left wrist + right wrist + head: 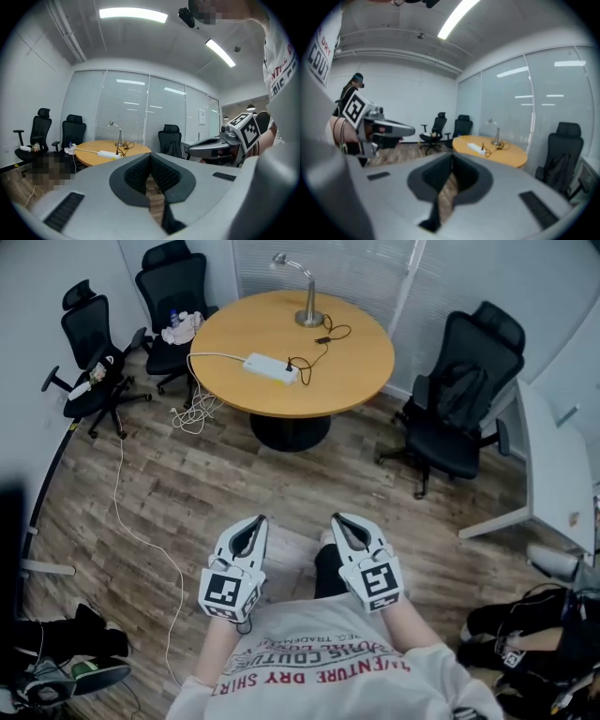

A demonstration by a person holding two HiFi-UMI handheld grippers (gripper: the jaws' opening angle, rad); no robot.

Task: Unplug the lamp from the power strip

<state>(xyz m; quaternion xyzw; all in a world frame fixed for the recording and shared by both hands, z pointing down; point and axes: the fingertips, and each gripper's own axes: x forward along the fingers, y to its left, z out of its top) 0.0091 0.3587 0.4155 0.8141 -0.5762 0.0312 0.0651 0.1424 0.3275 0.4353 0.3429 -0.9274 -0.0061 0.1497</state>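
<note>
1. The black plug (289,365) of the lamp (309,296) is sitting in the right end of the white power strip (270,368). The strip is lying flat on the round wooden table (361,371), near its middle.
2. The plug is looking small and rigid. I am judging it as light and hard, but probably sitting tightly in its socket. The good place to hold it is the plug body, pinched from its two sides and pulled straight out.
3. The thin black cord (325,341) is running in loose curves from the plug toward the lamp. It is looking soft, so I am not recommending it as a place to hold: pulling there could strain it.
4. The power strip is appearing to be light plastic, so it is likely to lift or slide with the plug. The other tool should be pressing it down on its free left part.
5. The lamp is standing upright at the far edge of the table, on a base that is looking heavy.
6. The left tool (253,524) and the right tool (343,521) are hanging close to the person's body, over the wooden floor (187,484), well apart from the table. Both are having their jaws together, with nothing between them.
</note>
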